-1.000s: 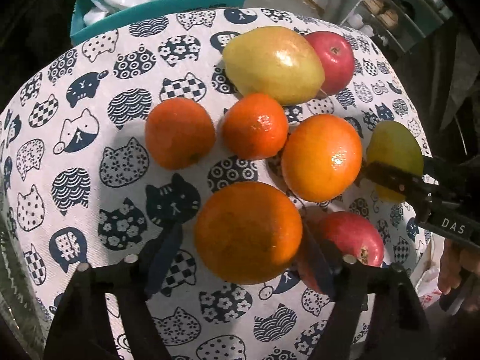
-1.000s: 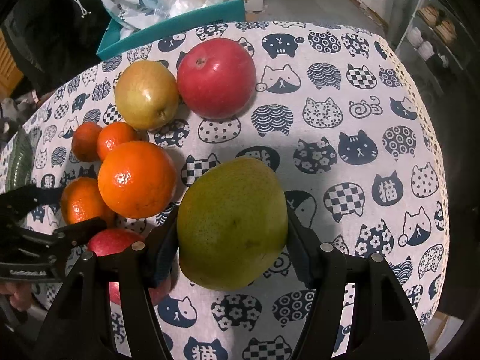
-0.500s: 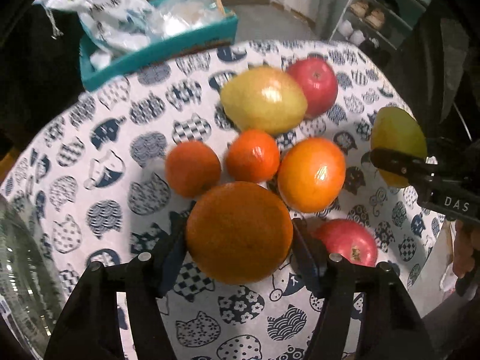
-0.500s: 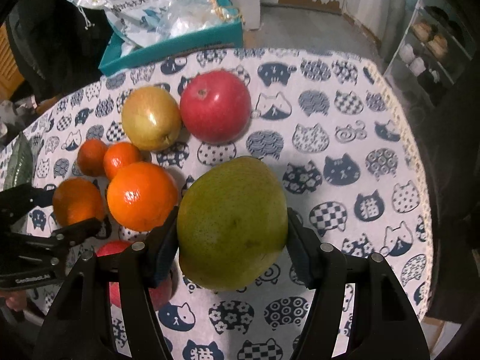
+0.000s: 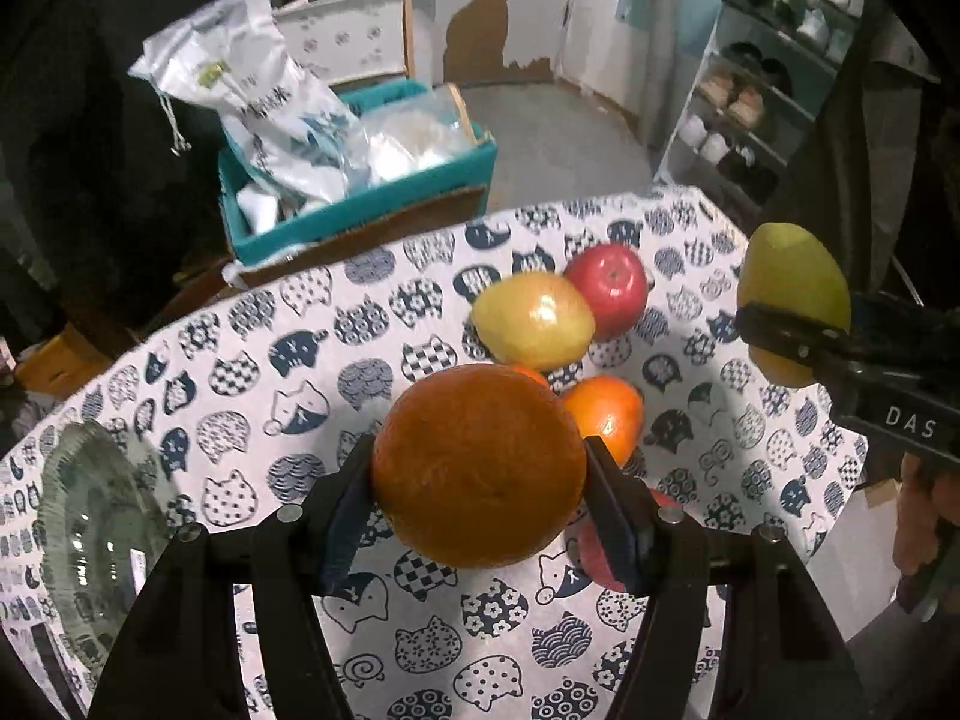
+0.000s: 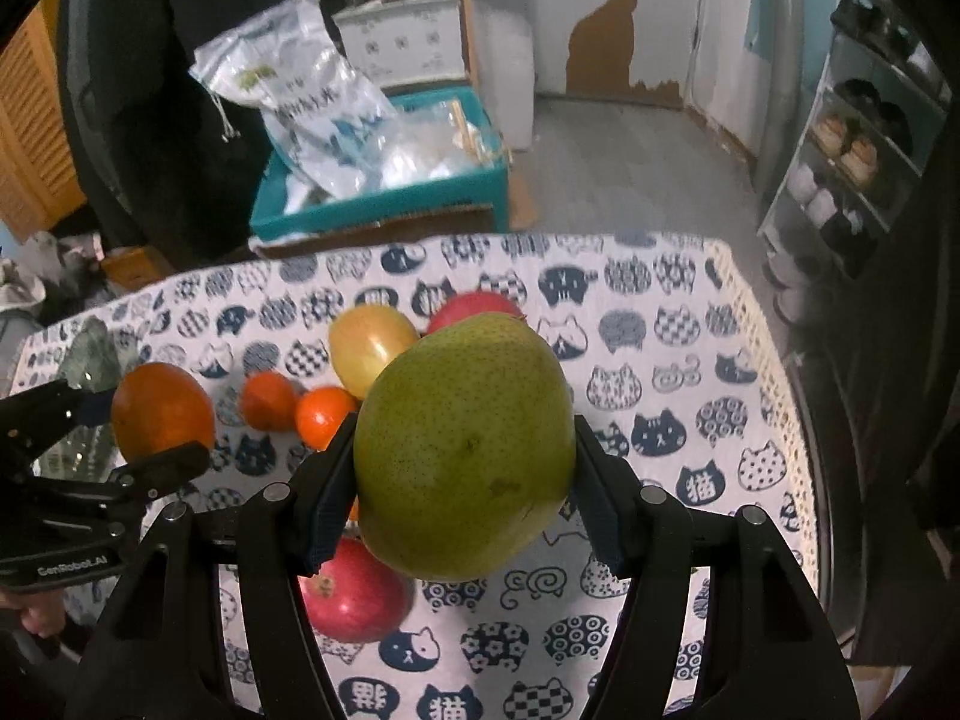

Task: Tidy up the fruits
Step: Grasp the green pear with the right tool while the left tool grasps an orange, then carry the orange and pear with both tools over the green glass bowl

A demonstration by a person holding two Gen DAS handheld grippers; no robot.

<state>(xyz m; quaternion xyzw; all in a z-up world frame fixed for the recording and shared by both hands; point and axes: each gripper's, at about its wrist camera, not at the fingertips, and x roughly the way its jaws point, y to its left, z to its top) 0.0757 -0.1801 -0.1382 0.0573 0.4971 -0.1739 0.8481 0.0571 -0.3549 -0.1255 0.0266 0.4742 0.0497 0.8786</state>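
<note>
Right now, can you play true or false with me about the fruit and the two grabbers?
1. The left gripper holds a big orange. True.
2. The right gripper is empty. False: it grips a green pear.
3. A red apple sits beside a yellow pear on the cat tablecloth. True.
4. The glass bowl is full of fruit. False: no fruit shows in it.

Both wrist views overlook the shared tablecloth [image 5: 252,360].

Cat-print cloth [image 5: 252,372], perhaps navy-on-white
</note>
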